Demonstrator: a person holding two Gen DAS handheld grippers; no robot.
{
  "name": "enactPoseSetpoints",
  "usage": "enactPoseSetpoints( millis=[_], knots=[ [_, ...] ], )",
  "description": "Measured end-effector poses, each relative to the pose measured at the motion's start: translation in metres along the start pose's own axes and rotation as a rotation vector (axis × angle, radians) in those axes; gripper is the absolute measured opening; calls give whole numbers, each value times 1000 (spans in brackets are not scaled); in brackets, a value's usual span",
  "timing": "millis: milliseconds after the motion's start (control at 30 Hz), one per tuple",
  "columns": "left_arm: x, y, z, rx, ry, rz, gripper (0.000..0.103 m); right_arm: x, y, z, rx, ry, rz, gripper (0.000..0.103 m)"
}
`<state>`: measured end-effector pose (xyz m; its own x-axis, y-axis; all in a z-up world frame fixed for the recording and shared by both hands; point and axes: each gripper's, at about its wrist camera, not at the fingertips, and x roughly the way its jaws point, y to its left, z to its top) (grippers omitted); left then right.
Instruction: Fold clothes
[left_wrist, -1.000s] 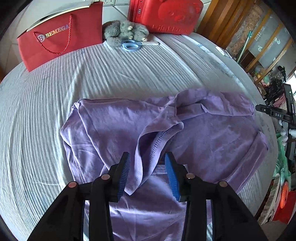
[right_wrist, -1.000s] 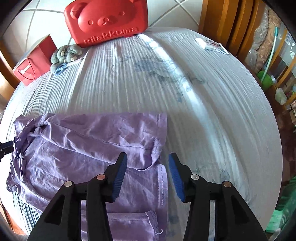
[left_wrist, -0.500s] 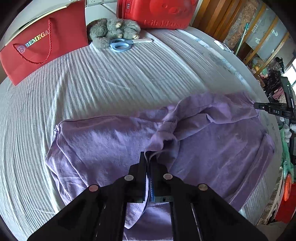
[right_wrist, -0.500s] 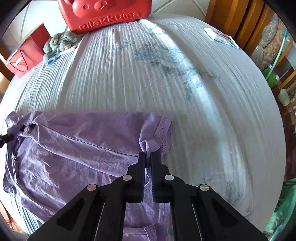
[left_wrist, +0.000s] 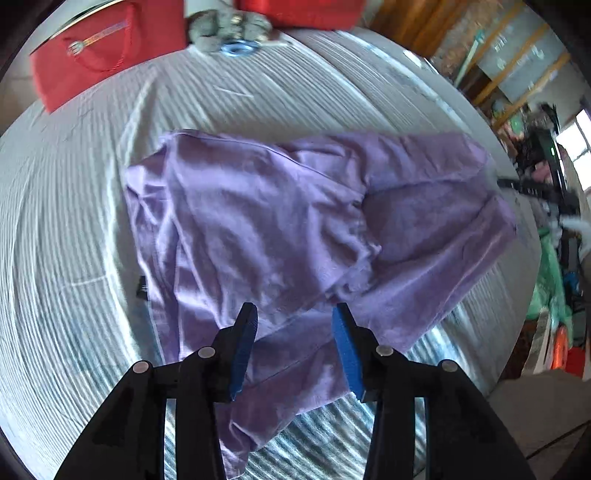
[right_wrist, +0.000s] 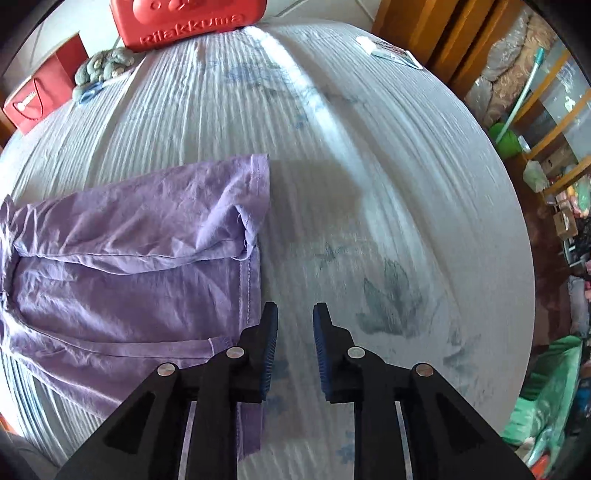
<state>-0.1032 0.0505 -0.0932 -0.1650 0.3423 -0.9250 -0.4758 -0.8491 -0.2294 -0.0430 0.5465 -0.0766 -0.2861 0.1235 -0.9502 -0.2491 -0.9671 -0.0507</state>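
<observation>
On the bed (left_wrist: 92, 221), covered in a pale ribbed sheet, lies a purple shirt (left_wrist: 266, 229), crumpled and partly folded over itself, one flap doubled across its middle. Left claw (left_wrist: 294, 349) hovers above the shirt's near edge, jaws spread wide, nothing between the blue pads (left_wrist: 243, 350); fabric shows through the gap below. That view is motion-blurred. Right claw (right_wrist: 294, 349) is parted to a narrower gap, also empty, over bare sheet just beside the shirt's (right_wrist: 129, 266) hemmed right edge; its left finger overlaps the hem in the view, contact cannot be told. Shirt's right end has a small bunched fold (right_wrist: 243, 229) near the top corner. Faded blue leaf print (right_wrist: 391, 302) on the sheet right of the claw. At the far side of the bed: red paper bag (left_wrist: 107, 55), grey plush toy (left_wrist: 229, 27), blue-handled scissors (left_wrist: 240, 48) touching the toy, red Rilakkuma case (right_wrist: 188, 20). Small white packet (right_wrist: 388, 51) near the far right corner.
</observation>
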Motion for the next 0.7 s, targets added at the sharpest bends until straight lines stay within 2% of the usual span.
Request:
enactPoseSetpoints(
  millis=[100,233,367,467,533,667,700],
  knots=[
    [-14,32,17,-138,-96,39,44,-5,-3,-2,27,-6,6,22],
    [-3,58,45,-247,-129,39,44,-6,0,6,74,-23,41,32],
    [24,61,68,-260,-88,50,44,7,11,17,88,-10,41,34],
    [42,58,76,-230,-39,59,44,18,19,25,84,5,35,36],
    [52,54,79,-202,-12,72,44,22,25,30,73,4,25,45],
    [53,50,78,-179,-6,97,45,30,33,32,69,12,42,49],
    [52,50,77,-178,-7,100,45,32,35,32,69,15,48,53]
  ],
)
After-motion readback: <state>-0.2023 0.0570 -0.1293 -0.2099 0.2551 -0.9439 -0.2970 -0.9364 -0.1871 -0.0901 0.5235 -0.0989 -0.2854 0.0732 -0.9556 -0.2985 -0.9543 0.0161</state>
